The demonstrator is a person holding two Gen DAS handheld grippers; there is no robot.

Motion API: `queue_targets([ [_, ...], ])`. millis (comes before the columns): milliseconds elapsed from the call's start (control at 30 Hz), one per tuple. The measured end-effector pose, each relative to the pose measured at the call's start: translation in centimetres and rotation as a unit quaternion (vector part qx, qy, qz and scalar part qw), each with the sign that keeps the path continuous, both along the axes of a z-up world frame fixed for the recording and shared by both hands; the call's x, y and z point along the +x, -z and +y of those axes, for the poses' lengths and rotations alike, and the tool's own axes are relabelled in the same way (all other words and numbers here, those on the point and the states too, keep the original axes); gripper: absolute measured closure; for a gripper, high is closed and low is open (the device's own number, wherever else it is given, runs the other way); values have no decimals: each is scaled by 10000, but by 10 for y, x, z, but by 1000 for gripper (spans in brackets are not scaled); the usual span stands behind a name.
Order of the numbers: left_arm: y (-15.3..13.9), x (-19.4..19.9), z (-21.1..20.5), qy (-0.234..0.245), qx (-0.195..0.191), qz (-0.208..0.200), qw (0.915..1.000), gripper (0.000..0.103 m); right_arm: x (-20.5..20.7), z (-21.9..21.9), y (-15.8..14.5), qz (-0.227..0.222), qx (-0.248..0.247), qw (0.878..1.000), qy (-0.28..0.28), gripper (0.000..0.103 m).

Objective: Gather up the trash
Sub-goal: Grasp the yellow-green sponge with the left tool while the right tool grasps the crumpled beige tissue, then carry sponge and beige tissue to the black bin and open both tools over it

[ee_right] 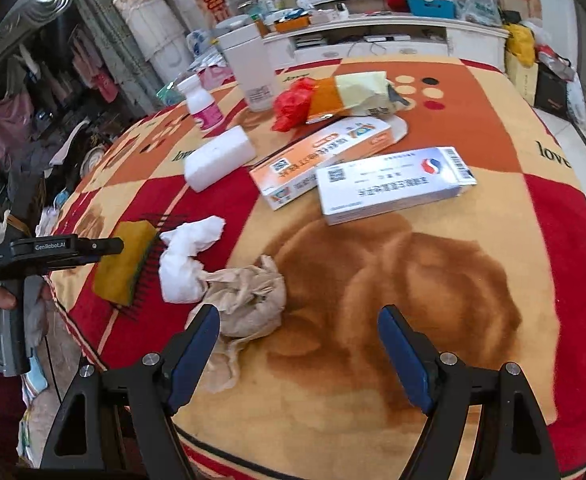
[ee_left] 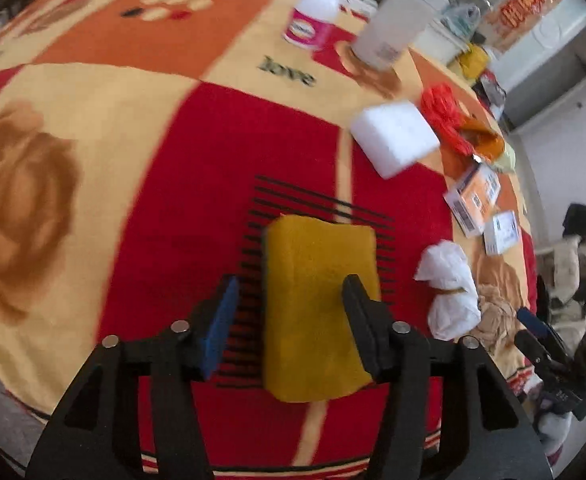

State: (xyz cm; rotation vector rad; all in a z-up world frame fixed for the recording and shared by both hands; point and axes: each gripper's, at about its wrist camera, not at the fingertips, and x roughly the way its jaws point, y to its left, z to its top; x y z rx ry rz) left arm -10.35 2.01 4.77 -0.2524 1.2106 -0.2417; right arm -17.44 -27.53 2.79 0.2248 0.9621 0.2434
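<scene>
Near edge, right side: bare blanket (ee_right: 373, 280) ahead of the right tool (ee_right: 299, 354), open passage.
Near left: brown crumpled paper (ee_right: 249, 300) just beside the right tool's left finger, touching the white tissue wad (ee_right: 185, 264).
Left edge: yellow sponge (ee_left: 317, 304) lies between the left tool (ee_left: 291, 320) fingers.
Middle: two cartons (ee_right: 393, 184) overlap, blocking the centre.
Far side: white foam block (ee_right: 219, 156), red bag (ee_right: 293, 100), bottle (ee_right: 205, 108) and tall white container (ee_right: 249, 68) crowd together.
Far right: blanket bare.

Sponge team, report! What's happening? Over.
Left gripper open over yellow sponge, not squeezing. Right gripper open, empty. Brown crumpled paper nearby.
</scene>
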Motion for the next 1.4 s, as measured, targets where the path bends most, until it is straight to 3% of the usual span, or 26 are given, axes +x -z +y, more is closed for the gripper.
queue_targets([
  [100,-8,-10,4,-51,-158,-187,9997,39,3,3,-2,-12,-11,10000,-17,23],
  [200,-13,-19,-1,14,-281,-320,9991,38,5,10,-2,-4,34,10000,-53,21],
  [433,-4,-26,-34,40,222,-609,9979,38,17,34,13,40,104,9995,-296,21],
  [467,-2,-26,-36,33,382,-652,9971,38,17,35,16,31,140,9994,-302,26],
  [533,6,-25,-44,58,724,-694,9949,38,19,37,25,73,172,9993,-310,53],
  [567,10,-24,-45,38,766,-655,9949,38,18,37,28,79,116,9994,-315,54],
  [633,20,-21,-42,-39,671,-535,9963,38,13,35,25,-69,107,9993,-341,59],
  [833,17,-24,-42,33,500,-692,9963,45,-3,16,8,-383,131,9989,-254,60],
  [1233,-48,-47,-102,770,44,-1415,9869,46,-25,-28,-9,-544,116,9983,165,60],
  [1400,-61,-54,-139,1183,-181,-1547,9807,46,-33,-52,-12,-562,46,9975,419,60],
])
